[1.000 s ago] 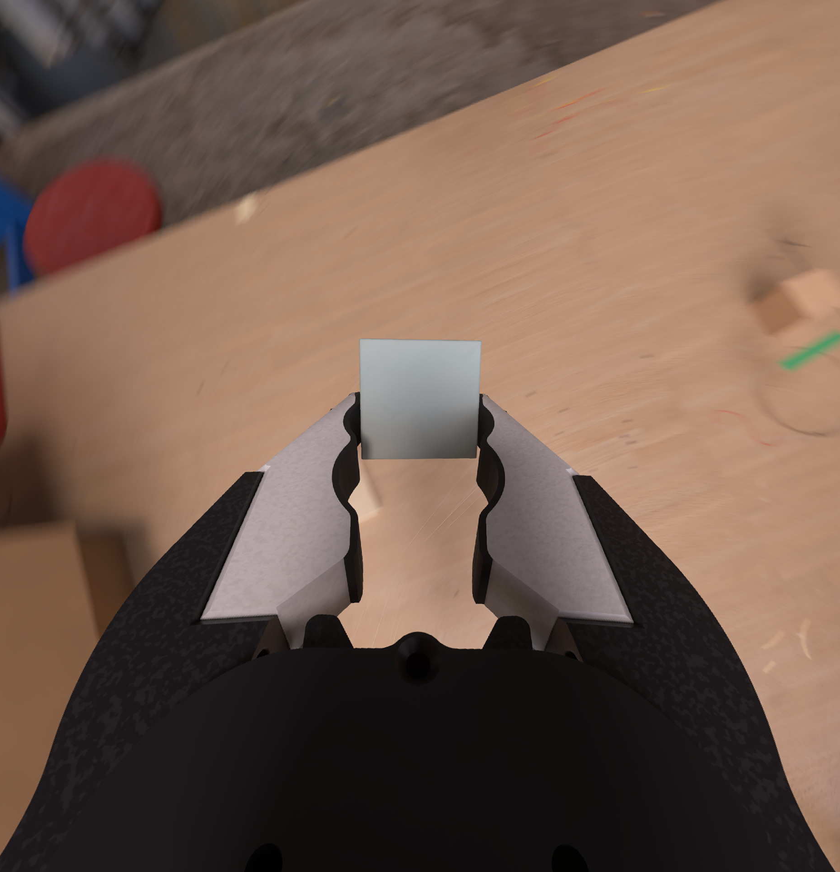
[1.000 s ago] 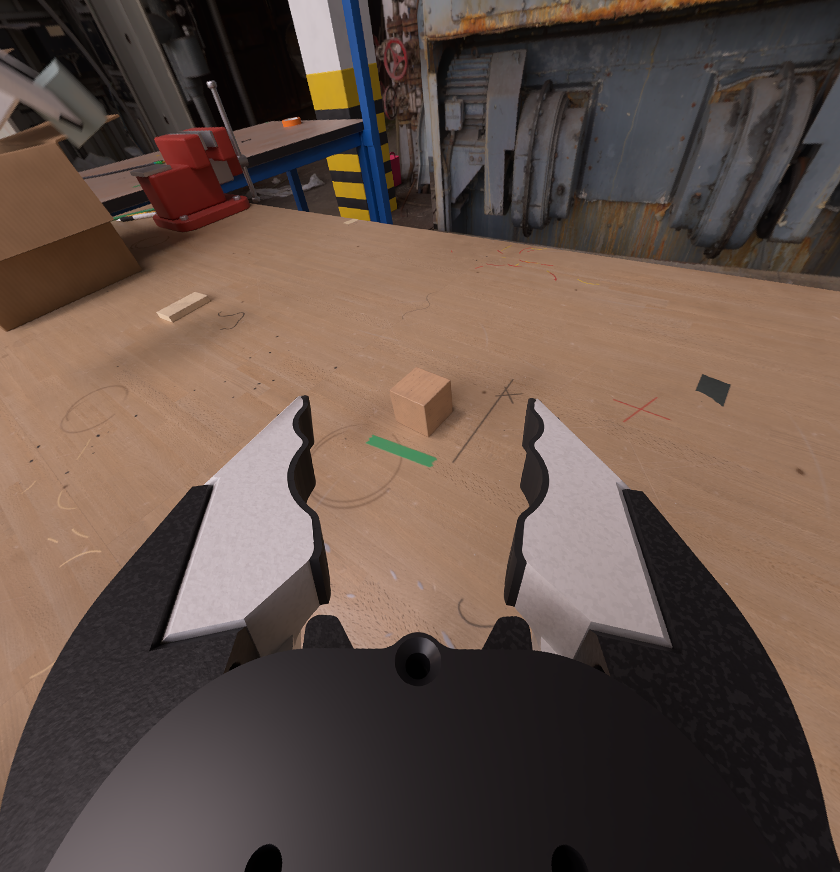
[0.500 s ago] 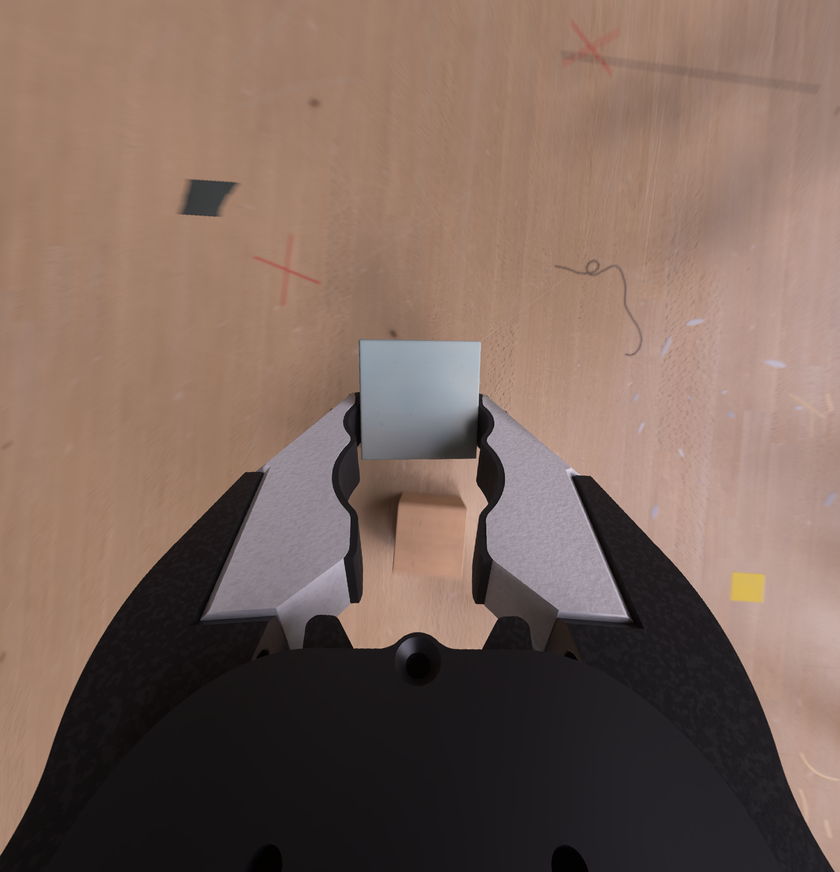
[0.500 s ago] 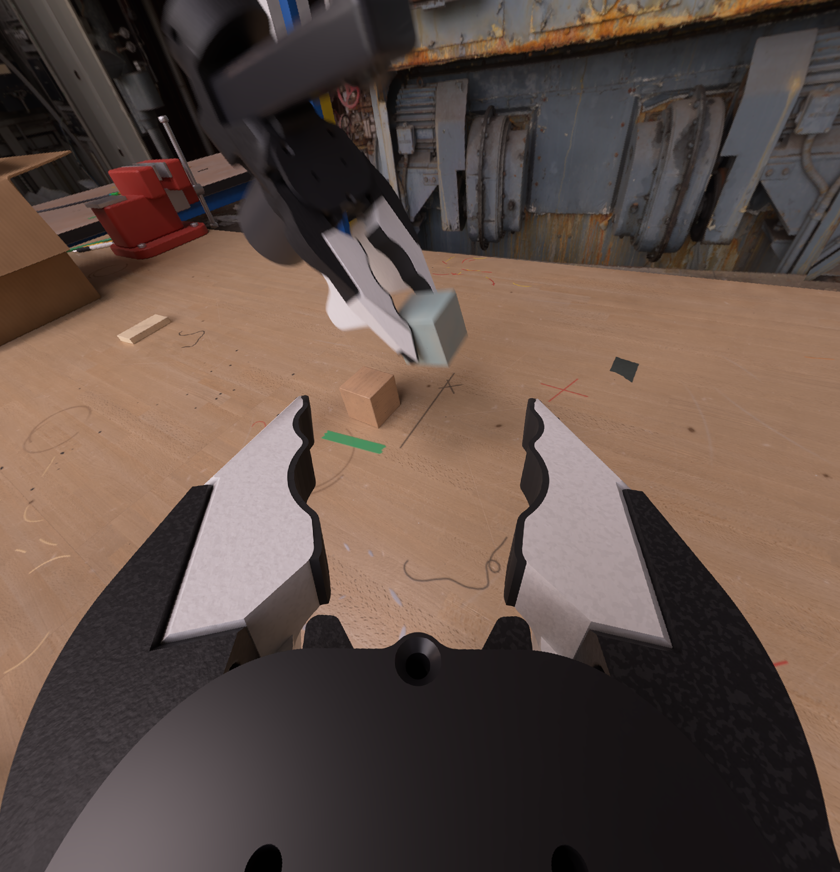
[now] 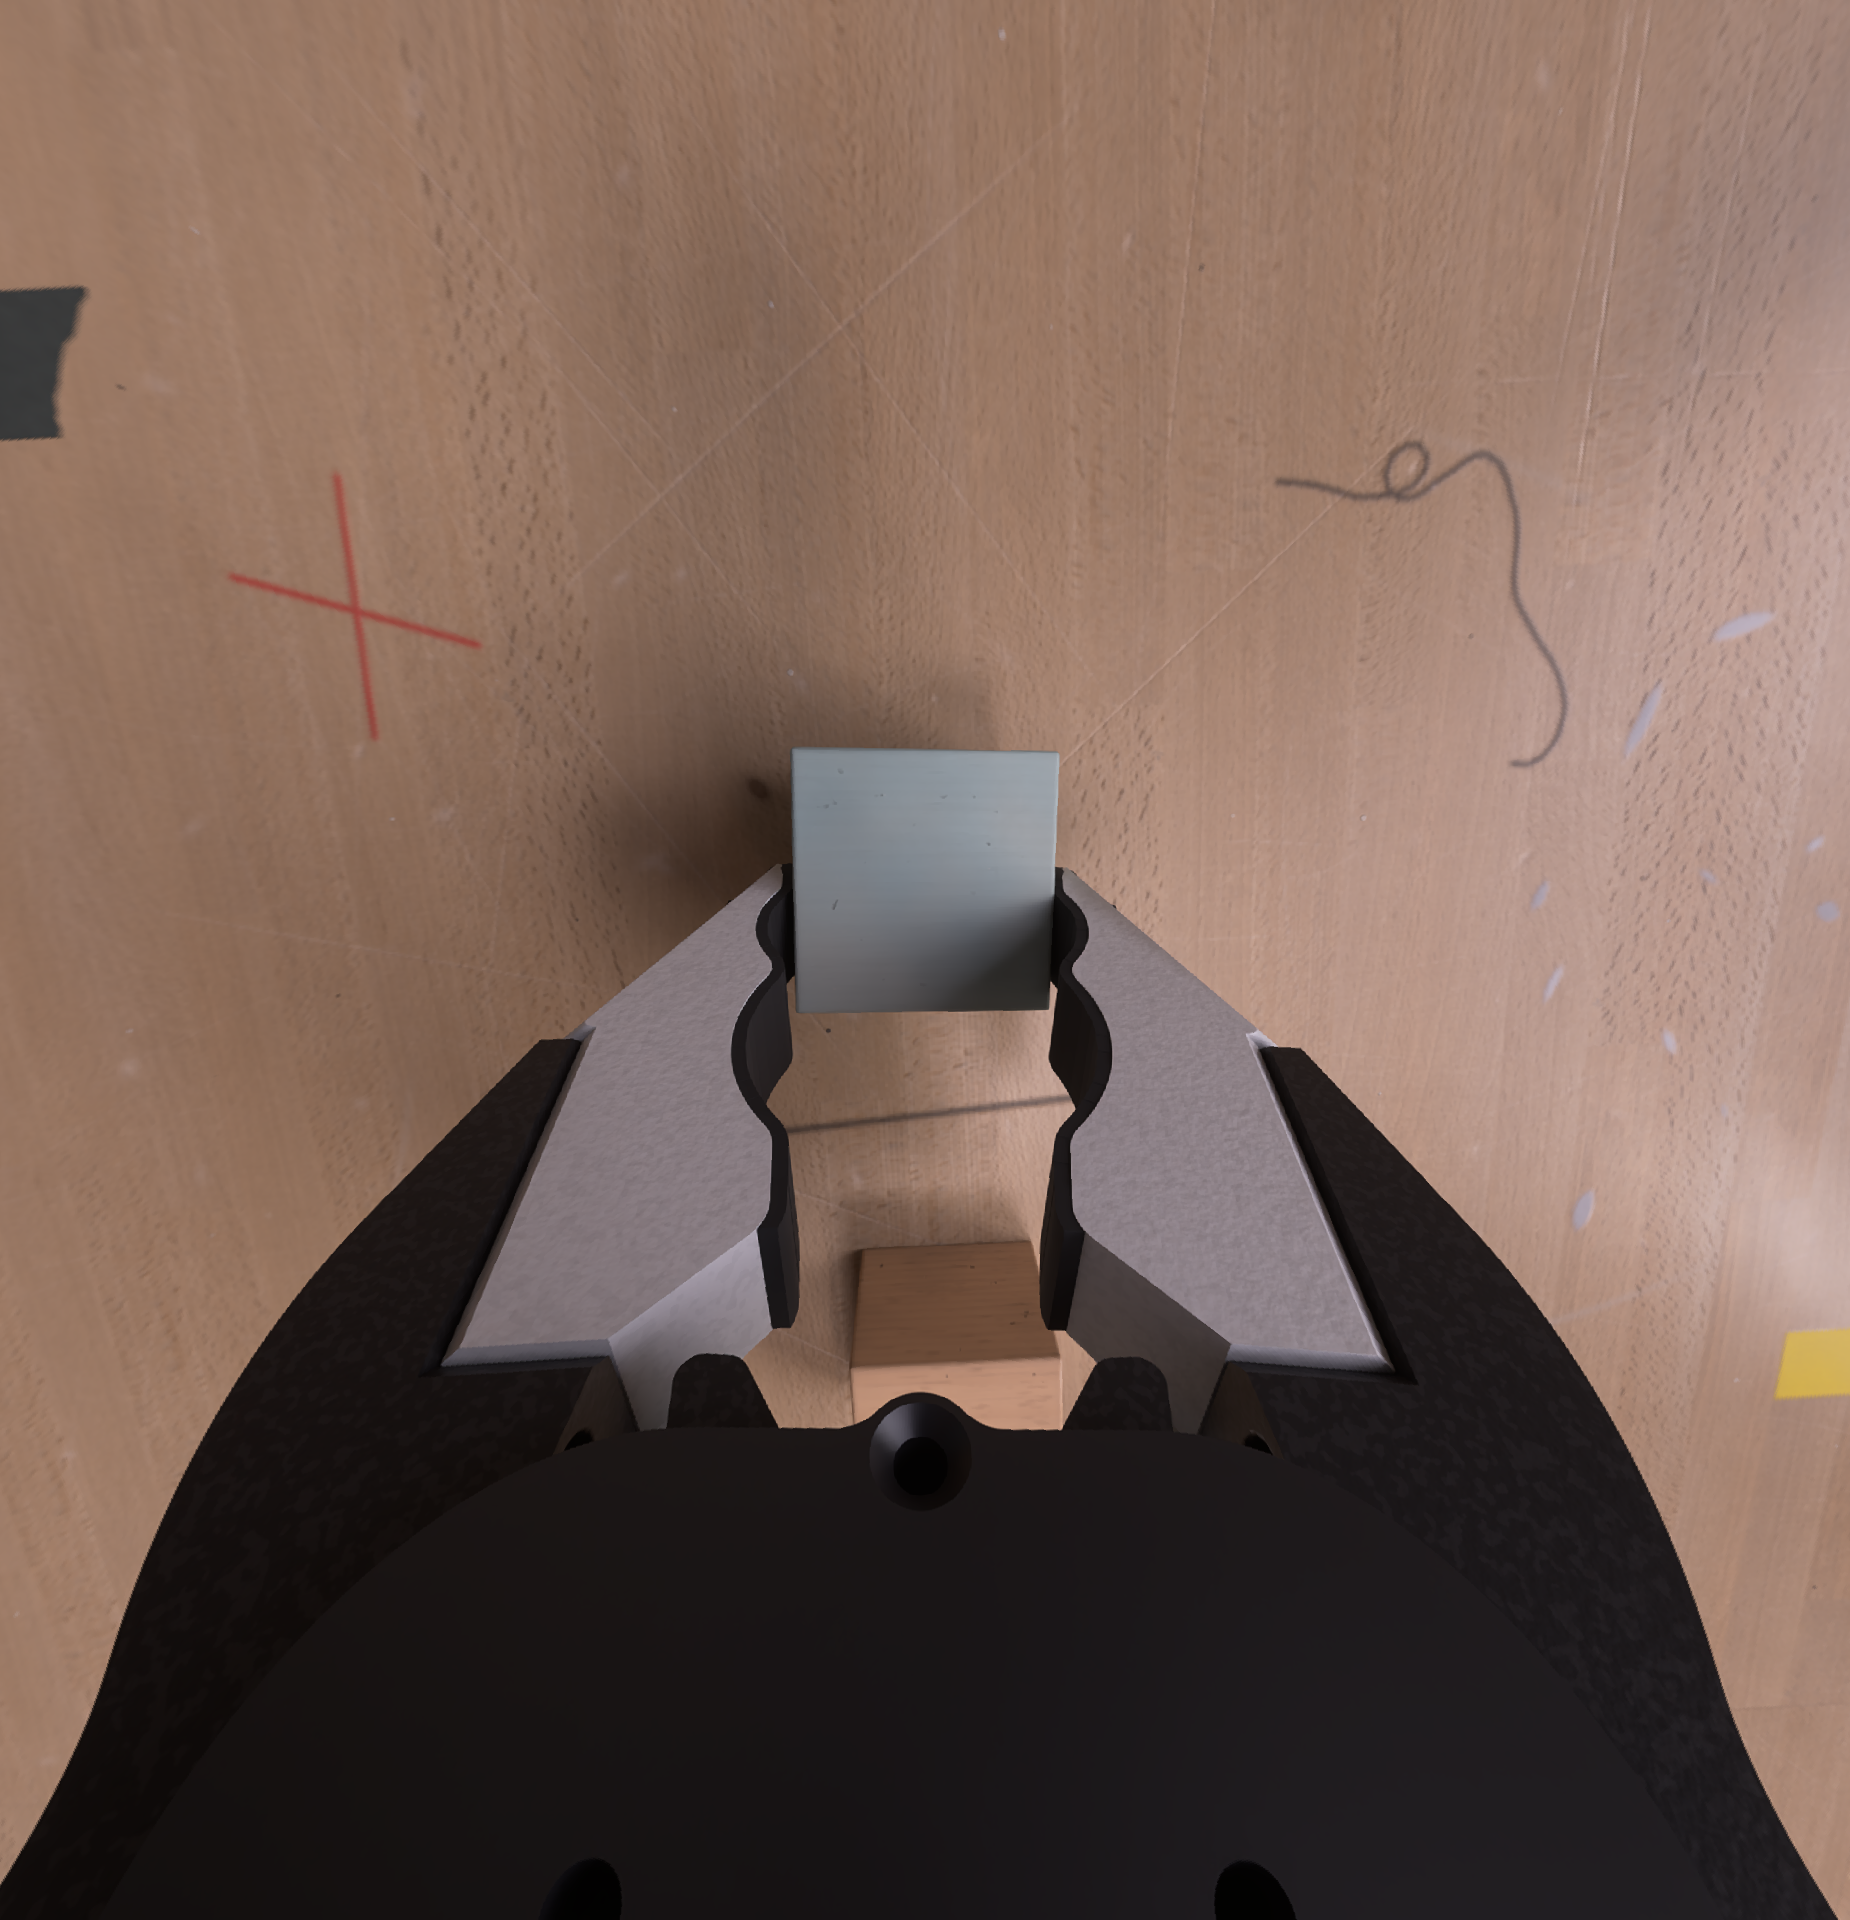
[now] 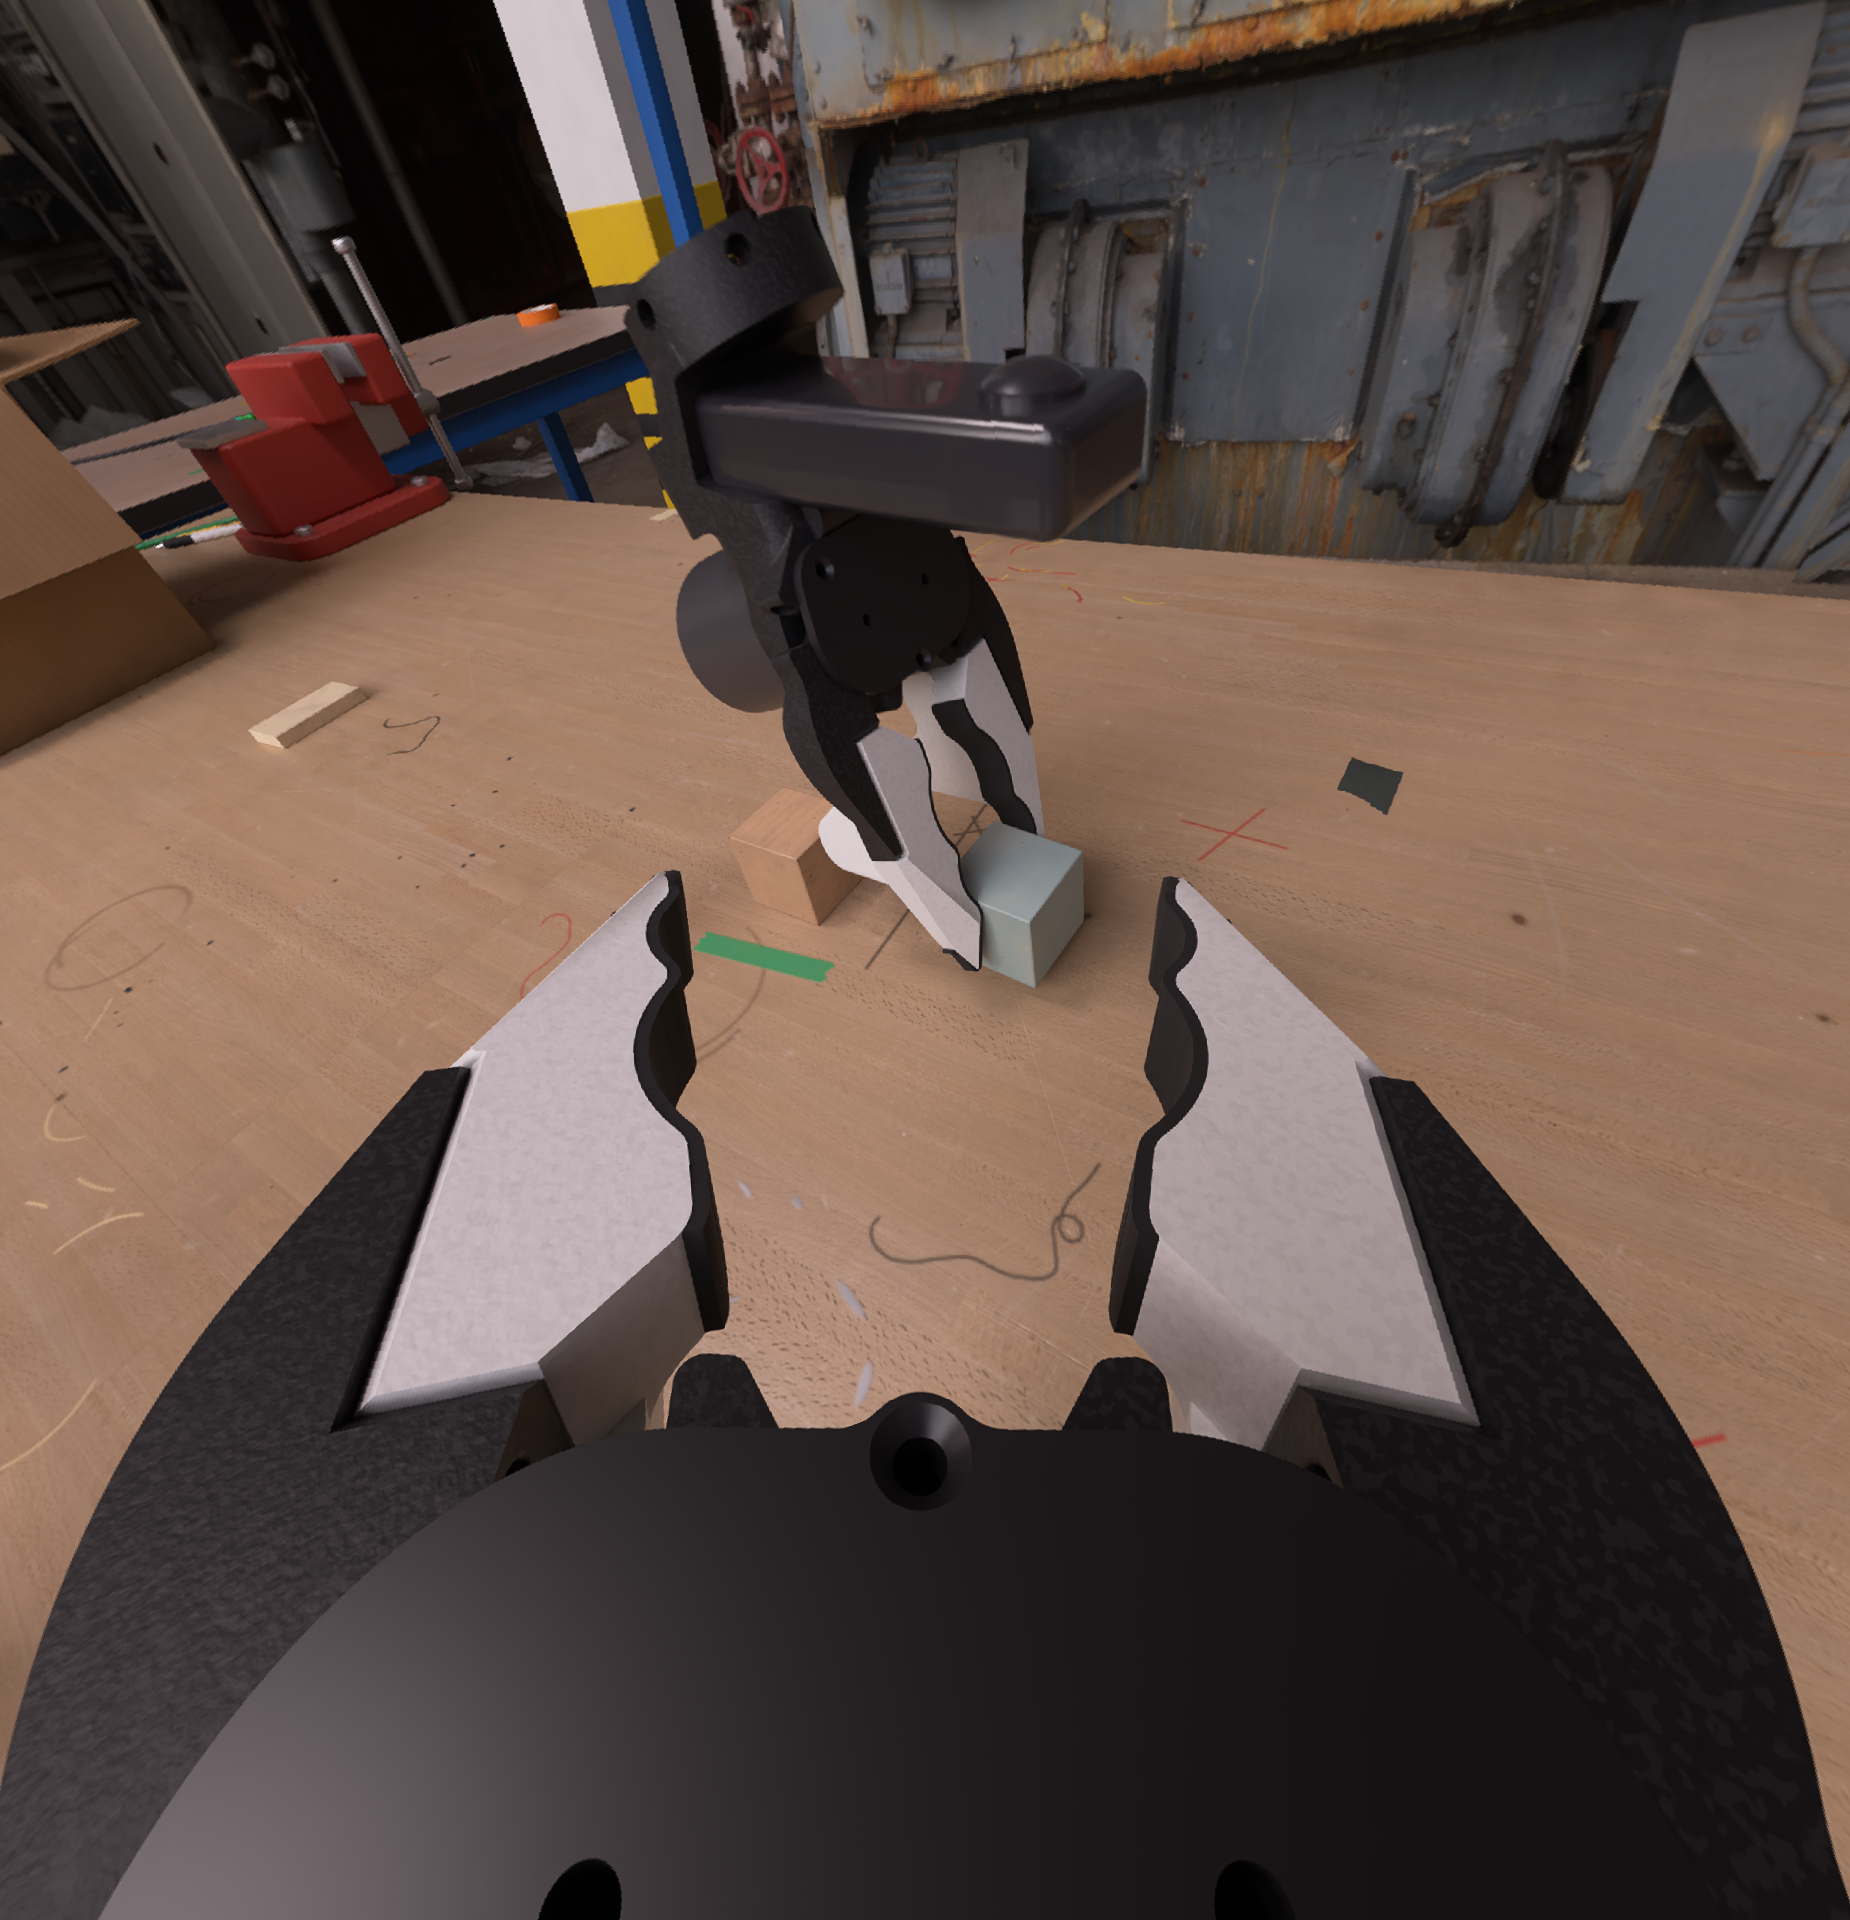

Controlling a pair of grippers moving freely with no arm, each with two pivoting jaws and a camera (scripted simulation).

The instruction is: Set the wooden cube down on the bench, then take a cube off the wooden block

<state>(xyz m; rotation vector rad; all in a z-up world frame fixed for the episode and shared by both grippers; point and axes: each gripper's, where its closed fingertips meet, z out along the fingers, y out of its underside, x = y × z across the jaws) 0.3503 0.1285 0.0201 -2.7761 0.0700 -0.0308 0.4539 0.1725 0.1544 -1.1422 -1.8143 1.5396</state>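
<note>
My left gripper (image 5: 925,894) is shut on a pale grey-blue cube (image 5: 925,883) and points steeply down at the wooden bench (image 5: 1004,312). In the right wrist view the left gripper (image 6: 988,883) holds that cube (image 6: 1035,914) at or just above the bench surface; I cannot tell if it touches. A plain wooden cube (image 6: 786,852) sits on the bench just left of it, and also shows between the left fingers (image 5: 952,1320). My right gripper (image 6: 921,894) is open and empty, low over the bench in front of both cubes.
A cardboard box (image 6: 48,582) and a red vise (image 6: 318,447) stand at the far left. A small wooden strip (image 6: 308,714), green tape (image 6: 763,956), dark tape (image 6: 1370,782) and a yellow square (image 5: 1830,1377) lie flat on the bench.
My left gripper has swung over the bench and come down with the grey-blue cube, ending beside the wooden cube. My right gripper has stayed open and shifted only slightly.
</note>
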